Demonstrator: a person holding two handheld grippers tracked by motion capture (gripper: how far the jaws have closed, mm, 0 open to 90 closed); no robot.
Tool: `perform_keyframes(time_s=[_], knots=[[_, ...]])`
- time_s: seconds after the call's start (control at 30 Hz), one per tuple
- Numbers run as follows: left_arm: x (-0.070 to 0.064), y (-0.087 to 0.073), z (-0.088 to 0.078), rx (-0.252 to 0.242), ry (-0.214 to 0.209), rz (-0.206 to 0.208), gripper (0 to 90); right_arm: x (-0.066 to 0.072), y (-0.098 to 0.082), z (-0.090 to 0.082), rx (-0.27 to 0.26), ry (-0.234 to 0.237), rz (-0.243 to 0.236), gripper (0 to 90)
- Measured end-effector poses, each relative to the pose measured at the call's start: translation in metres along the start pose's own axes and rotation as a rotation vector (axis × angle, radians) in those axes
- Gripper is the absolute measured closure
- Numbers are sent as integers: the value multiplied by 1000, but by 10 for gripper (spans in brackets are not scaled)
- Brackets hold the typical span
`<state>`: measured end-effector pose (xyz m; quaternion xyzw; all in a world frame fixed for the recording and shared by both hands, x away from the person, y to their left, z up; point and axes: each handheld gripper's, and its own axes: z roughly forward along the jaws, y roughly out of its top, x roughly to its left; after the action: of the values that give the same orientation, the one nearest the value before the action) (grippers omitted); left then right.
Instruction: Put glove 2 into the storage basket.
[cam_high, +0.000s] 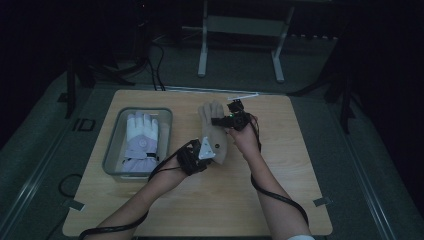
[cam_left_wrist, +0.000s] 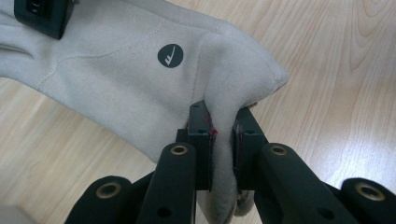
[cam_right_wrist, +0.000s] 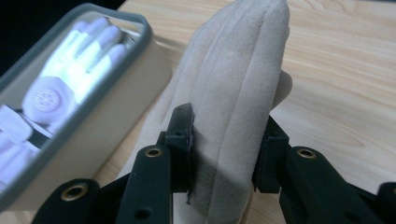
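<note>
A beige glove (cam_high: 212, 131) with a dark round logo (cam_left_wrist: 170, 56) is held above the wooden table (cam_high: 200, 200) between both hands. My left gripper (cam_high: 197, 156) is shut on the glove's cuff end (cam_left_wrist: 224, 140), the fabric pinched between its jaws. My right gripper (cam_high: 235, 119) is shut across the glove's finger part (cam_right_wrist: 229, 140), with the fingertips pointing away from me. A white and lilac glove (cam_high: 140, 140) lies inside a grey tray (cam_high: 111, 150) at the left, also seen as the white glove (cam_right_wrist: 60, 84) in the right gripper view.
The grey tray (cam_right_wrist: 116, 98) stands just left of the held glove. Black cables (cam_high: 280, 195) trail from both grippers over the table's near part. A white strip (cam_high: 242, 96) lies at the table's far edge. A metal frame (cam_high: 240, 45) stands on the floor beyond.
</note>
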<state>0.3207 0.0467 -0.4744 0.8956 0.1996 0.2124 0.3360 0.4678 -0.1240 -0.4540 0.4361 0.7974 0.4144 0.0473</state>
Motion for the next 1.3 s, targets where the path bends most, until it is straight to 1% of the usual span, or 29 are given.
perform_keyframes(time_s=[0.07,0.1,0.17,0.2,0.23,0.3,0.33,0.37,0.43,0.47,0.6,0.67,0.7,0.8,0.83,0.9,0.93,0.97,1.1,1.23,1.27,1.3], knots=[[1,0,-3,1,5,4,816,5,4,-1,-4,4,-2,652],[3,-2,-8,5,14,6,816,8,6,-1,-6,11,-6,652],[6,-4,-14,7,23,5,816,13,10,0,-10,15,-13,652],[6,-4,-14,7,23,5,816,13,10,0,-10,15,-13,652],[7,-5,-17,9,28,6,816,20,15,1,-12,21,-21,651],[10,-6,-23,13,36,5,816,22,17,2,-13,22,-24,652],[12,-9,-27,16,43,4,816,26,20,3,-13,23,-32,651],[12,-9,-27,16,43,4,816,26,20,3,-13,23,-32,651],[14,-12,-33,24,52,2,815,38,27,9,-14,35,-47,651],[15,-13,-34,22,55,2,815,38,27,9,-14,35,-47,651],[21,-20,-46,32,67,-20,815,52,34,17,-8,38,-77,651],[22,-22,-48,31,72,-23,815,54,35,18,-7,38,-81,651],[24,-26,-52,35,79,-29,815,60,39,21,-8,54,-80,651],[27,-30,-57,38,86,-32,815,70,44,27,-3,57,-99,651],[30,-34,-62,40,94,-40,816,74,47,30,2,56,-109,651],[32,-38,-67,46,106,-38,815,80,50,34,3,60,-117,651],[32,-38,-67,46,106,-38,815,80,50,34,3,60,-117,651],[35,-41,-70,43,105,-50,815,88,53,39,1,66,-124,650],[40,-55,-81,48,115,-72,815,100,57,49,8,82,-134,651],[44,-67,-89,61,130,-90,815,114,61,64,24,92,-155,651],[44,-67,-89,61,130,-90,815,118,62,68,27,97,-157,651],[47,-74,-94,67,137,-103,815,121,63,72,29,100,-162,651]])
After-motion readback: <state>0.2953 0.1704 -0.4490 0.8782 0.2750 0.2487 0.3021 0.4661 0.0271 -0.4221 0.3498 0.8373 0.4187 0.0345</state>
